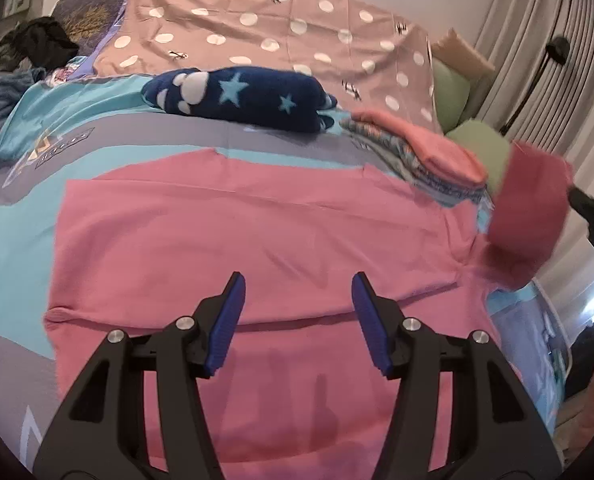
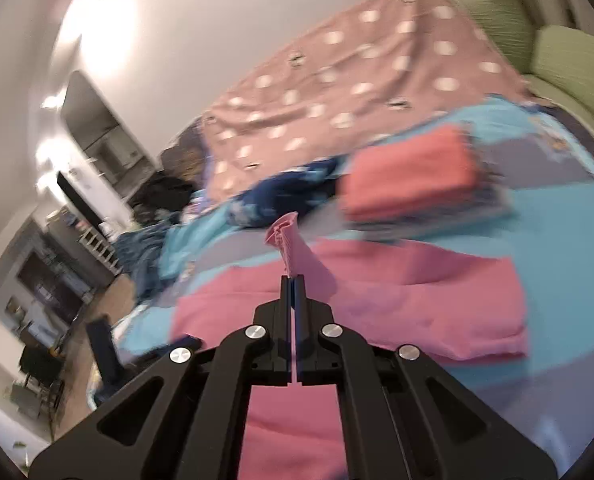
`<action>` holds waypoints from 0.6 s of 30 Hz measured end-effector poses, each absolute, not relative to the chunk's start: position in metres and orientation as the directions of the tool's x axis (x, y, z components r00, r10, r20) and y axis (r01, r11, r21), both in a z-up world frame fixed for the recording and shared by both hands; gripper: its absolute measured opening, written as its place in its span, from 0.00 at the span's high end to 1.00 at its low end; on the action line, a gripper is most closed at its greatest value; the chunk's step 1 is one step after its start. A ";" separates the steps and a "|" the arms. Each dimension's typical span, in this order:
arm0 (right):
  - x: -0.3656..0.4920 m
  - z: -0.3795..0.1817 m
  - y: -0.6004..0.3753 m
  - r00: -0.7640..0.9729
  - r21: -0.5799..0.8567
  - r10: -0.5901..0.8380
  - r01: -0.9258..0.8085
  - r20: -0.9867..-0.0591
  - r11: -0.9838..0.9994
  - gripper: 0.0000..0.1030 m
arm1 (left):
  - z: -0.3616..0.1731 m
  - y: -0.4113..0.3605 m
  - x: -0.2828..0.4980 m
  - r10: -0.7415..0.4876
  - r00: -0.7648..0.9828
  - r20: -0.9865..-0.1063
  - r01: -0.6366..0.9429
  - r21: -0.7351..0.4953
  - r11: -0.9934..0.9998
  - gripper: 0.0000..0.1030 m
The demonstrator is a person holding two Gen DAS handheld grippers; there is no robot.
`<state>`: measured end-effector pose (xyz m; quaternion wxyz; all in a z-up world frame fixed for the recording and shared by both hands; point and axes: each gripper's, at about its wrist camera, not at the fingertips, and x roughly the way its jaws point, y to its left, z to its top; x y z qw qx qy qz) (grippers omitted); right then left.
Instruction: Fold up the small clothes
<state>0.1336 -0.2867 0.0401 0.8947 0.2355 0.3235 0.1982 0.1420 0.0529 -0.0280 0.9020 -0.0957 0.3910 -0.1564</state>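
A pink garment (image 1: 257,224) lies spread flat on the bed cover. Just above its near part hovers my left gripper (image 1: 298,280), jaws open, nothing between the blue pads (image 1: 227,320). At the right edge of the left wrist view, my right gripper (image 1: 577,196) holds a lifted pink corner (image 1: 529,208) of the garment. In the blurred right wrist view, that gripper (image 2: 294,280) is shut on a pinch of the pink fabric (image 2: 287,240), which sticks out past the tips. The rest of the garment (image 2: 397,300) lies below.
A stack of folded clothes (image 1: 429,152) (image 2: 413,172) with a coral piece on top sits beyond the garment. Beside it lies a navy star-print fleece (image 1: 241,96) (image 2: 289,192). Further back lie a dotted pink sheet (image 1: 257,28) and a green cushion (image 1: 453,92). Dark clothes (image 1: 37,44) are at far left, curtains (image 1: 537,20) at right.
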 end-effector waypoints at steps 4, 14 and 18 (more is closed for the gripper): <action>0.148 0.052 -0.209 0.650 0.550 0.608 -0.331 -0.455 0.766 0.99 | -0.035 0.087 0.137 -0.432 0.647 -0.629 0.210 -0.397 0.893 0.44; 0.154 -0.045 -0.071 0.408 0.343 0.536 -0.457 -0.739 0.821 0.95 | -0.088 0.153 0.151 -0.716 0.528 -0.456 0.142 -0.784 0.604 0.44; 0.147 -0.063 -0.076 0.396 0.298 0.483 -0.443 -0.781 0.845 0.94 | -0.087 0.141 0.150 -0.721 0.502 -0.478 0.170 -0.763 0.624 0.45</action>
